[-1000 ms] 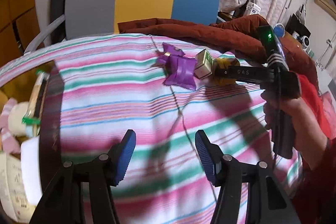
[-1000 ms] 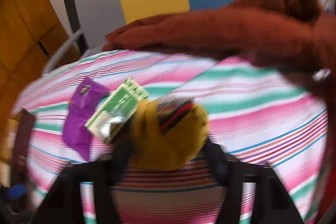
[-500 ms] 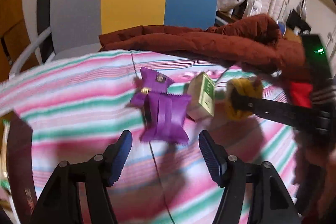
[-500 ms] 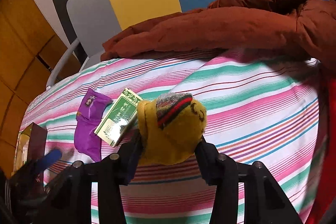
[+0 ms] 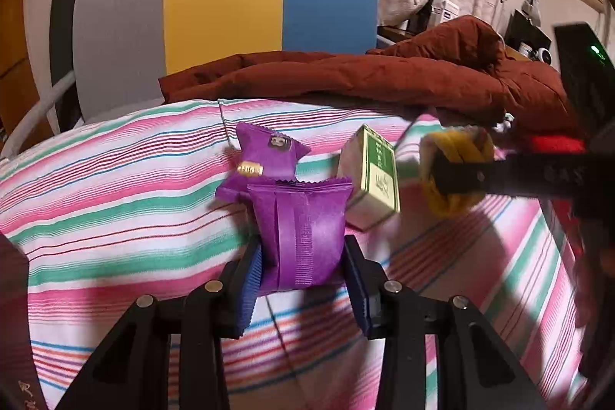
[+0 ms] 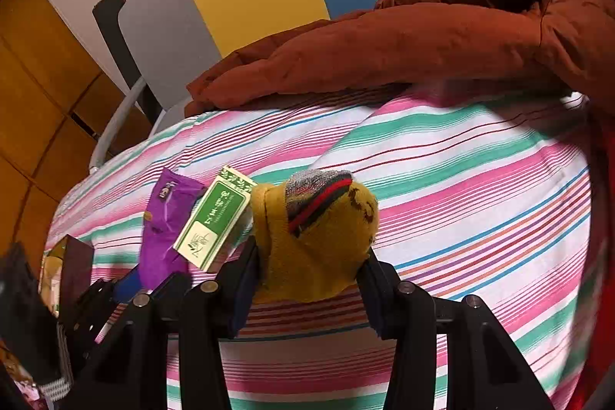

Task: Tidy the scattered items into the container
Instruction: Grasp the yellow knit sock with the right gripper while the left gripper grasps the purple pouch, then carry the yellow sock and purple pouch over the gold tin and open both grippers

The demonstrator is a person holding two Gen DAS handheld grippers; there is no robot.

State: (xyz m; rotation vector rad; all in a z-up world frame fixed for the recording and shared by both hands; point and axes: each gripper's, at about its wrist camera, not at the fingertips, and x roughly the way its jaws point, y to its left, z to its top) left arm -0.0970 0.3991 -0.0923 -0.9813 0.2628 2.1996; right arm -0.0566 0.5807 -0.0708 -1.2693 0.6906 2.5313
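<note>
Showing two grasps in progress on a striped bedspread (image 5: 115,202). The left claw (image 5: 303,271) has its blue pads closed against the sides of a purple snack packet (image 5: 300,237), whose far end still lies on the cloth beside a second purple packet (image 5: 269,156). The right claw (image 6: 307,279) grips a rolled yellow sock (image 6: 315,237) with a grey and red cuff; in the left wrist view the same sock (image 5: 453,171) appears raised slightly above the cloth. A green and white carton (image 5: 373,179) stands between packet and sock, touching or nearly touching the gripped packet, and no claw holds it. A rust-brown jacket (image 6: 384,41) lies along the far side of the bed, before a grey, yellow and blue chair back (image 5: 223,6). A dark box (image 6: 75,268), probably the container, shows at the left margin of the right wrist view; its contents cannot be read. Judged from this layout, the task is at an early to middle stage: two items are secured but not delivered, and the carton and second packet remain.
</note>
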